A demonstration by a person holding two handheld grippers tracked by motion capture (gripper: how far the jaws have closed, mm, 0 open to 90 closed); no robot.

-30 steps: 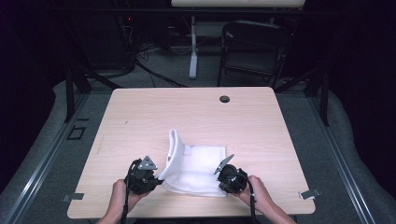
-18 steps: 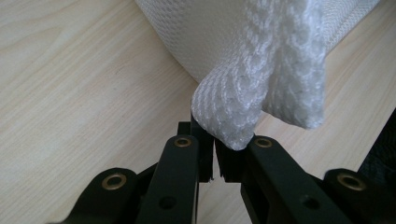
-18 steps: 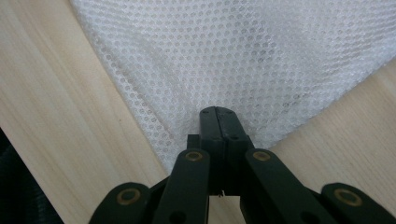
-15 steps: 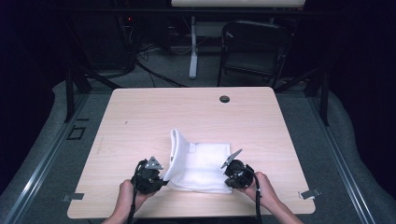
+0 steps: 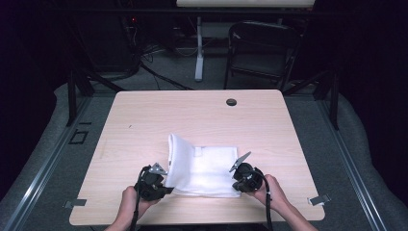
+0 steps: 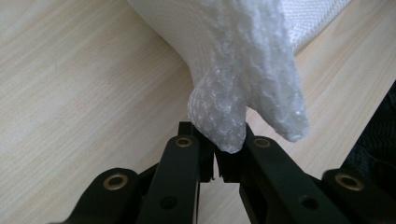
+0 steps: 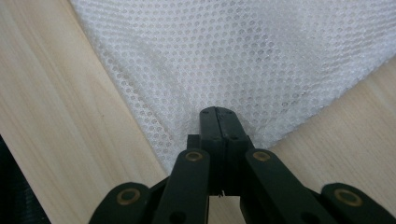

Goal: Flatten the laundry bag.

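**Two grippers pinching one white mesh cloth at the table's near edge**

Two corners of the white mesh cloth are clamped, one by each gripper. The cloth lies on the wooden table, toward the person's side and a little nearer than the middle.

The left gripper sits at the cloth's near left corner. In the left gripper view its jaws stand almost together, with a bunched fold of the cloth squeezed between the pads; the fabric rises from the jaws and a loose flap hangs over to the right of them. From above, this left side of the cloth is lifted and curled up off the table, forming a standing fold that runs away from the gripper.

The right gripper sits at the near right corner. In the right gripper view its jaws [no gap visible] are pressed fully together on the corner of the cloth, which spreads flat over the table beyond them, its edges running off to either side in a wedge. On this side the fabric lies smooth against the wood.

The left hand and the right hand each hold a gripper just inside the table's near edge, well apart, with the cloth stretched between them.
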